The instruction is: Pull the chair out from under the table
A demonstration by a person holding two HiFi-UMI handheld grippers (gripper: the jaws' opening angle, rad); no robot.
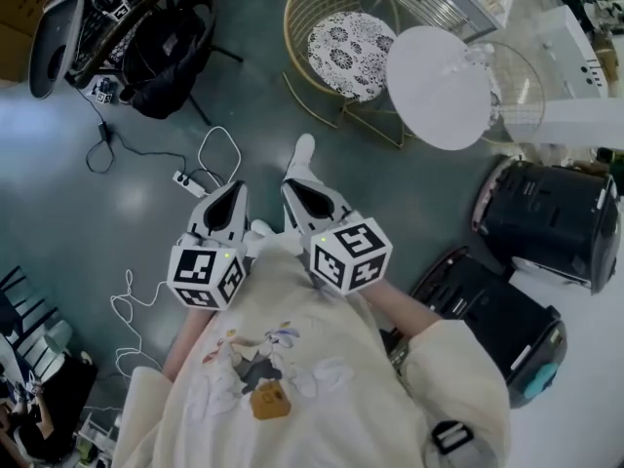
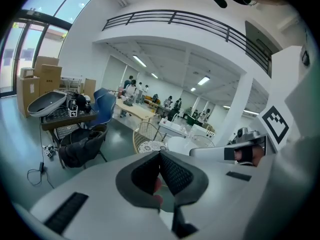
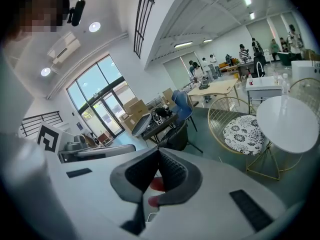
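Observation:
The gold wire chair (image 1: 343, 42) with a black-and-white patterned cushion stands on the grey floor, its seat beside the round white table (image 1: 439, 86) rather than under it. Both grippers are held side by side in front of my chest, well short of the chair. My left gripper (image 1: 232, 191) and right gripper (image 1: 295, 191) are both shut, with nothing between the jaws. The left gripper view shows the chair (image 2: 149, 140) and table (image 2: 181, 144) far off beyond its closed pads. In the right gripper view, the chair (image 3: 244, 128) and table (image 3: 287, 121) lie to the right.
A second wire chair (image 1: 519, 86) stands on the table's far side. A black chair with a bag (image 1: 166, 52) and a cluttered desk (image 1: 107, 13) are at upper left. A power strip and cables (image 1: 192, 180) lie on the floor. Black cases (image 1: 546, 217) sit at the right.

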